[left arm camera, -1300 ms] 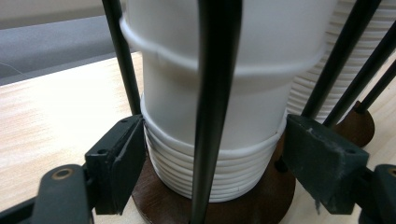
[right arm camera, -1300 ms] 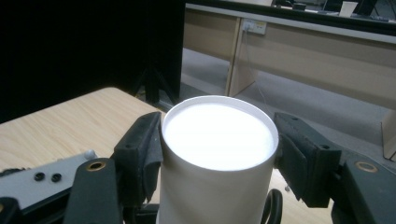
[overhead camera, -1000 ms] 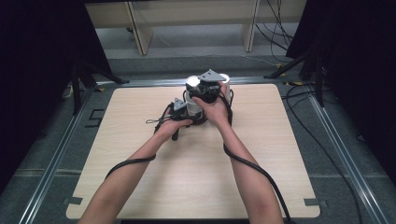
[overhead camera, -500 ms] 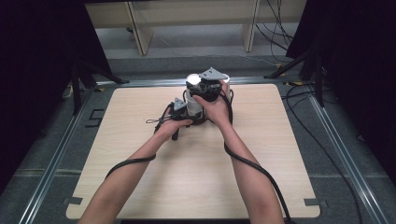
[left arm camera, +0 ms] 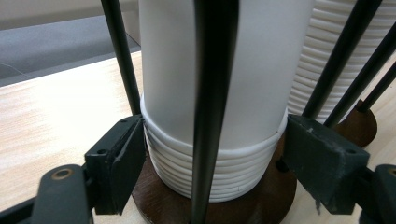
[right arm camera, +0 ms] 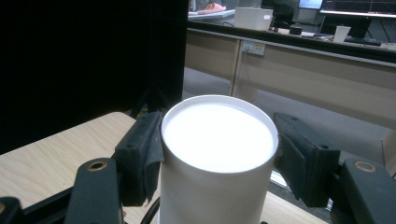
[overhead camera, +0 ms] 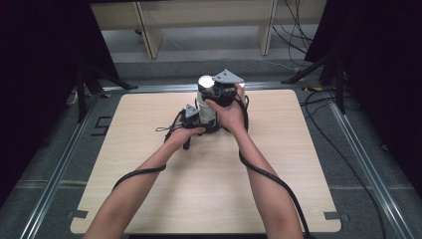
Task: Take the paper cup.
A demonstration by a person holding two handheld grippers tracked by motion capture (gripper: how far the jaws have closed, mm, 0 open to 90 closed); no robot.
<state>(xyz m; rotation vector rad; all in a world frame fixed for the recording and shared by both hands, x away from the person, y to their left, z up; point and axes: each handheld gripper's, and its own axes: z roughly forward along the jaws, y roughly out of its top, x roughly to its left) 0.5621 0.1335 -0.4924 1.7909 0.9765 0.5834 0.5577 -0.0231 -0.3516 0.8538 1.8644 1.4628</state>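
A stack of upturned white paper cups [left arm camera: 261, 70] stands on a round dark wooden base [left arm camera: 163, 200] inside thin black upright rods [left arm camera: 212, 93]. My left gripper [left arm camera: 215, 154] is low at the stack, with its pads [left arm camera: 126, 158] pressed on the ribbed cup rims just above the base. My right gripper [right arm camera: 218, 149] is shut on the topmost cup [right arm camera: 218, 135] just below its flat white bottom. In the high view the cups [overhead camera: 205, 107] sit at the table's far middle, the left gripper [overhead camera: 201, 121] below and the right gripper [overhead camera: 208, 89] on top.
A second ribbed stack of cup rims [left arm camera: 322, 46] stands close behind the first on the same holder. The light wooden table [overhead camera: 149, 164] is bordered by metal rails [overhead camera: 59, 164]. Cables [overhead camera: 263, 174] trail along both forearms. Desks stand beyond the far edge.
The right gripper and the top cup have edged slightly upward. The left gripper has stayed at the base of the stack.
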